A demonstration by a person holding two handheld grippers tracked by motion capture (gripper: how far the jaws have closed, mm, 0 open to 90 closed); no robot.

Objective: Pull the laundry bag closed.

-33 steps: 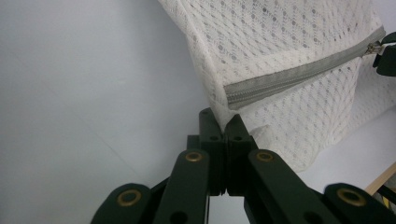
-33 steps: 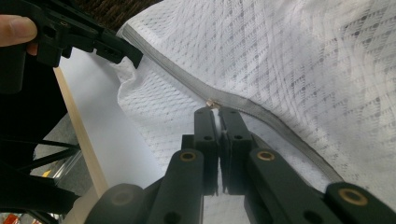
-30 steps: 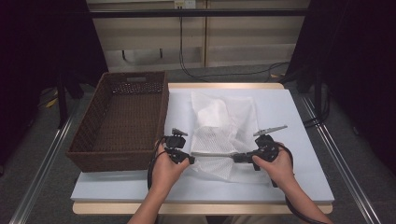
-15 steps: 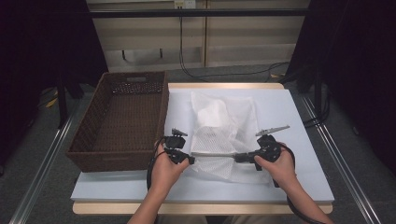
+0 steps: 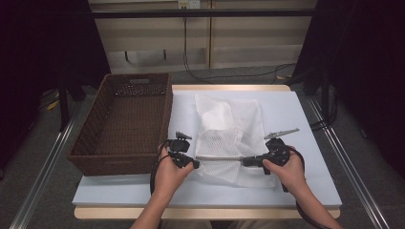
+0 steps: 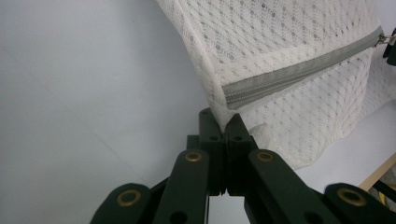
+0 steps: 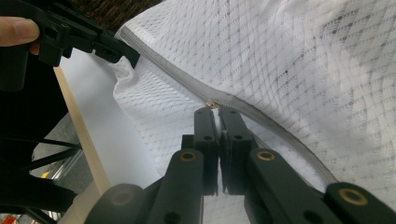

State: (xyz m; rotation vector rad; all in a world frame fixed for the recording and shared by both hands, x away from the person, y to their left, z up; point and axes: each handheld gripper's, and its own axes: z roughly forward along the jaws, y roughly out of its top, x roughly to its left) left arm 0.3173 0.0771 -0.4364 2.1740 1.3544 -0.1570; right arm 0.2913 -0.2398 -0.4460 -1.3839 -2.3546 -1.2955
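A white mesh bag [image 5: 229, 126] lies on the white table [image 5: 296, 119], its grey zipper [image 5: 218, 158] stretched taut along the near edge. My left gripper [image 5: 195, 164] is shut on the bag's corner at the zipper's left end. In the left gripper view, the left gripper [image 6: 225, 119] pinches the mesh bag [image 6: 280, 42] just below the zipper [image 6: 299, 70]. My right gripper [image 5: 243, 161] is shut on the zipper pull. In the right gripper view, the right gripper [image 7: 215, 112] holds the small metal pull [image 7: 212, 103], and the zipper [image 7: 163, 58] runs off toward the left gripper [image 7: 126, 53].
A dark brown wicker basket [image 5: 167, 109] stands on the table's left part, close beside the left hand. The table's wooden front edge [image 5: 210, 212] runs just behind the forearms. Metal rails flank the table on both sides.
My right gripper has edged slightly to the right along the zipper line. The left gripper has stayed where it was, holding the corner.
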